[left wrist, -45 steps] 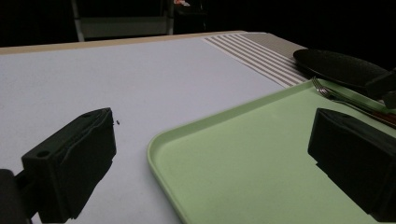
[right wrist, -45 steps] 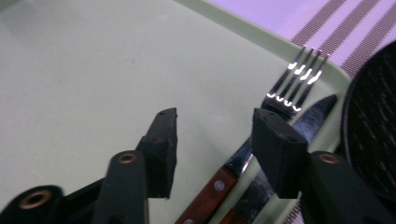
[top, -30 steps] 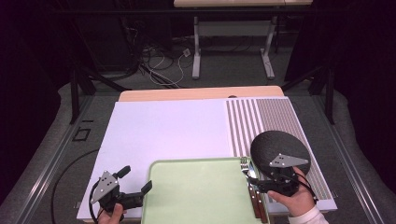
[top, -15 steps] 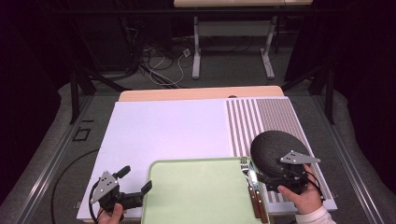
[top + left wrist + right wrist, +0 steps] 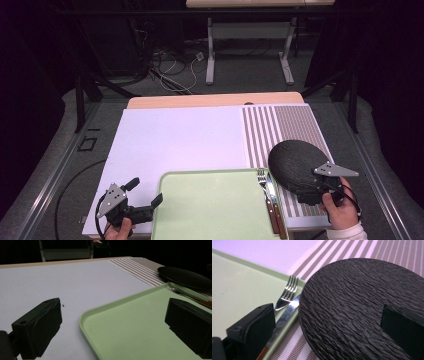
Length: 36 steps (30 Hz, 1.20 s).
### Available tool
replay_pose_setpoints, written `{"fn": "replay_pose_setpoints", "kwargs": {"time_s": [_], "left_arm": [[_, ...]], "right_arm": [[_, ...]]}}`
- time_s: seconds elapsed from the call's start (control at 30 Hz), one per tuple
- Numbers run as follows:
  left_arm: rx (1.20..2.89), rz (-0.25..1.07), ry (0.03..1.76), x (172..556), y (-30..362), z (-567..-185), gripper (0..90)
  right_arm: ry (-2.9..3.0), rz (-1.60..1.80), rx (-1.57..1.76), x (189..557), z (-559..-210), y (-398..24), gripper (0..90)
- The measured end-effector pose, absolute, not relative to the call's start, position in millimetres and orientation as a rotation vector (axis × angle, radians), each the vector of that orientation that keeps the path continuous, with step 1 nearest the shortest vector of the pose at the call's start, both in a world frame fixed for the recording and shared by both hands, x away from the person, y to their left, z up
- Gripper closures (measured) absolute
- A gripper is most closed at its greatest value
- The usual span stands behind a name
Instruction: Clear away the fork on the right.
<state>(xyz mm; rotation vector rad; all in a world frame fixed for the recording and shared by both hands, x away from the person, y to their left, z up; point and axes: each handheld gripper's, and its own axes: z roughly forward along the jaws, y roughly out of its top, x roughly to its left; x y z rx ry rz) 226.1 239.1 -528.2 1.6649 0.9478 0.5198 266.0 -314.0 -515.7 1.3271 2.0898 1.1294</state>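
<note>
right tool (image 5: 314, 186) spread, jaws just opened, over black plate (image 5: 296, 162) near edge | left tool (image 5: 150, 206) spread astride tray (image 5: 210, 210) left rim | fork (image 5: 262, 181), knife (image 5: 272, 192) along tray right edge | counter (image 5: 175, 140) behind open

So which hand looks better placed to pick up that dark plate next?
The right. The right gripper sits at the near edge of the black plate, jaws wide open on either side of its rim. The left gripper is by the green tray's left edge, across from the plate.
</note>
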Motion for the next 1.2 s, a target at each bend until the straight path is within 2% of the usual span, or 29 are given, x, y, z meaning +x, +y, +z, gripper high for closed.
{"fn": "replay_pose_setpoints", "kwargs": {"time_s": [0.6,1.2], "left_arm": [[1.668,0.523,0.944,225,240,-528,1.0],[1.667,0.524,0.944,225,240,-528,1.0]], "right_arm": [[2.037,1.064,1.342,261,-516,-336,0.0],[2.065,1.028,1.314,262,-518,-332,0.0]]}}
